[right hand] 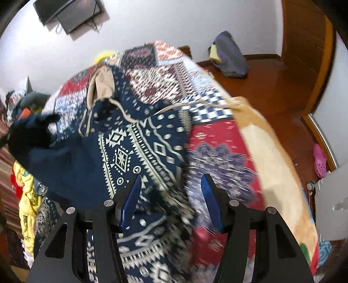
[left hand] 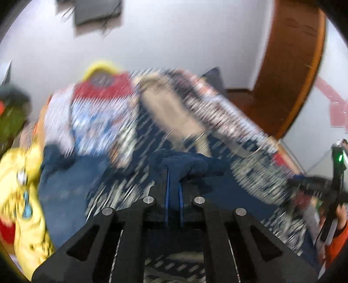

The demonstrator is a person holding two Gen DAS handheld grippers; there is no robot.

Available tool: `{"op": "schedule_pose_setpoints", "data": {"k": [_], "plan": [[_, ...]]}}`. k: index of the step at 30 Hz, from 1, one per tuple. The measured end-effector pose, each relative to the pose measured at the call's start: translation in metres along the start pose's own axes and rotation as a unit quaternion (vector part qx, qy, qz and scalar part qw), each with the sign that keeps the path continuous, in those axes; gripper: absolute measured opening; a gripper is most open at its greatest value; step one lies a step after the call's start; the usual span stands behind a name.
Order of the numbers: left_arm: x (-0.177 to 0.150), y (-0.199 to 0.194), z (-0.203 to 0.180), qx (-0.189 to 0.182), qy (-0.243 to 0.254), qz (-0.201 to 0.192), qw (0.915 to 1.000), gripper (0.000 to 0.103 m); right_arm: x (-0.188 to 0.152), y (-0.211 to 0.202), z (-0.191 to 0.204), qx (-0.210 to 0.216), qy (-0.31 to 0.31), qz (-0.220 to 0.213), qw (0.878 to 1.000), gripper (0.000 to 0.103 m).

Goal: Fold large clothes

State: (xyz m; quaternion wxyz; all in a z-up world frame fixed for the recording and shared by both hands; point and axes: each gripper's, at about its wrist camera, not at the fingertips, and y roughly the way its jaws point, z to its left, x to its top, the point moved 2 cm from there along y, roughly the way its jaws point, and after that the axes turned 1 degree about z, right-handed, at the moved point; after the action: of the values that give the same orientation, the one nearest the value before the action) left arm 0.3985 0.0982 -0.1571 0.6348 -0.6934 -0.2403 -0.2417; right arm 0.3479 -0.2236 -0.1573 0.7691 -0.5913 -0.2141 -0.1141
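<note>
The left tool (left hand: 174,174) has its blue-lined fingers drawn nearly together, pinching a bunched fold of the navy hoodie (right hand: 130,143), whose dark blue cloth humps over the fingertips in the left wrist view. The right tool (right hand: 171,187) stands with its fingers spread wide, nothing between them, poised just over the hoodie's patterned lower part where it meets the bedspread. The hoodie, navy with white geometric bands and diamonds, lies spread across the bed, its tan-lined hood (right hand: 103,83) toward the far side and a tan drawstring (right hand: 208,102) trailing off to the right over the cover. Under it is a patchwork bedspread (right hand: 217,139) of red, blue and white panels, with a beige blanket (right hand: 271,165) along the right edge of the bed. To the left a yellow printed garment (right hand: 27,202) sits heaped beside the hoodie. Farther out, a dark bag (right hand: 230,56) rests on the wooden floor (right hand: 278,87) against the white wall, a pink clog (right hand: 319,161) lies near the right-hand wall, and a dark screen (right hand: 71,13) hangs on the wall. The left view is heavily blurred.
</note>
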Motion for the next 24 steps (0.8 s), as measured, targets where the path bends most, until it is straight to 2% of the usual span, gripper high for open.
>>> {"op": "schedule_pose_setpoints", "data": {"k": [2, 4, 7, 8, 9, 10, 11, 12, 14, 16, 19, 22, 24], "plan": [[-0.026, 0.016, 0.027, 0.018, -0.019, 0.032, 0.9991, 0.006, -0.002, 0.011, 0.007, -0.026, -0.013, 0.005, 1.000, 0.053], [-0.054, 0.033, 0.045, 0.021, -0.039, 0.064, 0.9969, 0.006, -0.006, 0.019, 0.013, -0.047, -0.030, 0.016, 0.998, 0.053], [-0.084, 0.051, 0.058, 0.026, -0.053, 0.098, 0.9935, 0.011, -0.012, 0.030, 0.020, -0.070, -0.060, 0.036, 0.995, 0.053], [-0.090, 0.055, 0.061, 0.027, -0.053, 0.101, 0.9931, 0.018, -0.014, 0.033, 0.021, -0.078, -0.068, 0.037, 0.994, 0.053], [-0.095, 0.055, 0.064, 0.032, -0.055, 0.099, 0.9931, 0.032, -0.016, 0.033, 0.023, -0.084, -0.076, 0.035, 0.993, 0.053], [-0.099, 0.053, 0.069, 0.046, -0.061, 0.085, 0.9934, 0.040, -0.017, 0.033, 0.024, -0.089, -0.083, 0.034, 0.992, 0.053], [-0.100, 0.051, 0.073, 0.053, -0.069, 0.078, 0.9932, 0.056, -0.017, 0.033, 0.024, -0.093, -0.087, 0.035, 0.991, 0.053], [-0.102, 0.048, 0.081, 0.050, -0.088, 0.071, 0.9923, 0.060, -0.017, 0.032, 0.024, -0.095, -0.088, 0.035, 0.991, 0.054], [-0.108, 0.046, 0.098, 0.014, -0.137, 0.066, 0.9882, 0.061, -0.018, 0.033, 0.023, -0.097, -0.090, 0.036, 0.991, 0.054], [-0.116, 0.044, 0.118, -0.022, -0.193, 0.058, 0.9793, 0.062, -0.017, 0.036, 0.023, -0.098, -0.091, 0.036, 0.990, 0.055], [-0.128, 0.038, 0.142, -0.069, -0.265, 0.047, 0.9605, 0.062, -0.017, 0.036, 0.022, -0.096, -0.088, 0.038, 0.991, 0.056], [-0.142, 0.039, 0.155, -0.067, -0.292, 0.060, 0.9523, 0.062, -0.016, 0.039, 0.025, -0.097, -0.088, 0.040, 0.991, 0.056], [-0.149, 0.037, 0.152, -0.057, -0.289, 0.068, 0.9530, 0.062, -0.016, 0.040, 0.026, -0.101, -0.088, 0.042, 0.990, 0.057]]}}
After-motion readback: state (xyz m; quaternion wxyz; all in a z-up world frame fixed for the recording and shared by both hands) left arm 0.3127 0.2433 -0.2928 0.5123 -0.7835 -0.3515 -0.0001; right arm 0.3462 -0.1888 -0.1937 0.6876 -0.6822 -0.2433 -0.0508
